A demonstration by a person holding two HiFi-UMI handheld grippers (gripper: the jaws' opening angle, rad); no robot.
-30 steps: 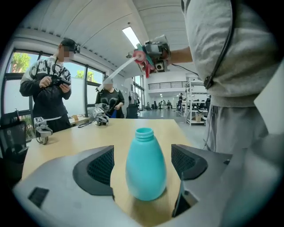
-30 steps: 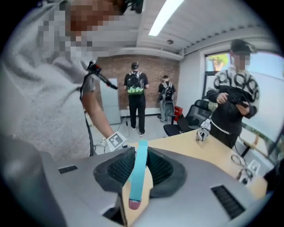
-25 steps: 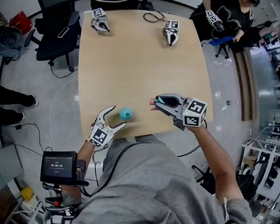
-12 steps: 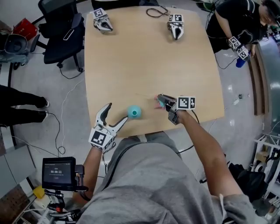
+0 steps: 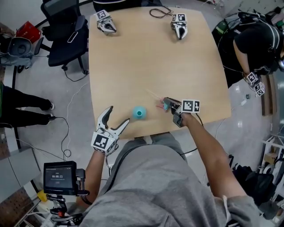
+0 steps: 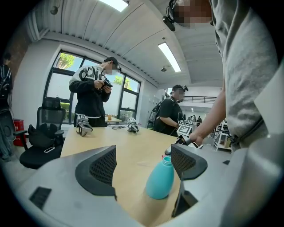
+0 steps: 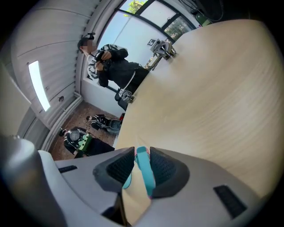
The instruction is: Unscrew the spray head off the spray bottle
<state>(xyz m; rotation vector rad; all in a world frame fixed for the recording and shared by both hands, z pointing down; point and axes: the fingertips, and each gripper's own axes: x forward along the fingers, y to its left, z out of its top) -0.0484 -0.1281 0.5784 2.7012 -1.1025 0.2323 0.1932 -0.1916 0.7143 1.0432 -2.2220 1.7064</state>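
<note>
A teal spray bottle (image 5: 139,112) stands upright near the table's front edge, its neck bare. My left gripper (image 5: 119,114) is open just left of it, not touching. In the left gripper view the bottle (image 6: 160,178) stands ahead between the jaws, closer to the right one. To the bottle's right, my right gripper (image 5: 167,105) is shut on the teal and pink spray head (image 5: 162,105), held low over the table and apart from the bottle. The right gripper view shows a teal part of the spray head (image 7: 144,170) pinched between the pads.
Two spare grippers (image 5: 105,23) (image 5: 179,24) and a cable (image 5: 156,13) lie at the far edge of the wooden table (image 5: 146,57). An office chair (image 5: 66,33) stands at the far left corner. A person (image 5: 255,44) stands to the right.
My right gripper has dropped lower toward the table with the spray head in it, staying right of the bottle. The left gripper remains open beside the bottle.
</note>
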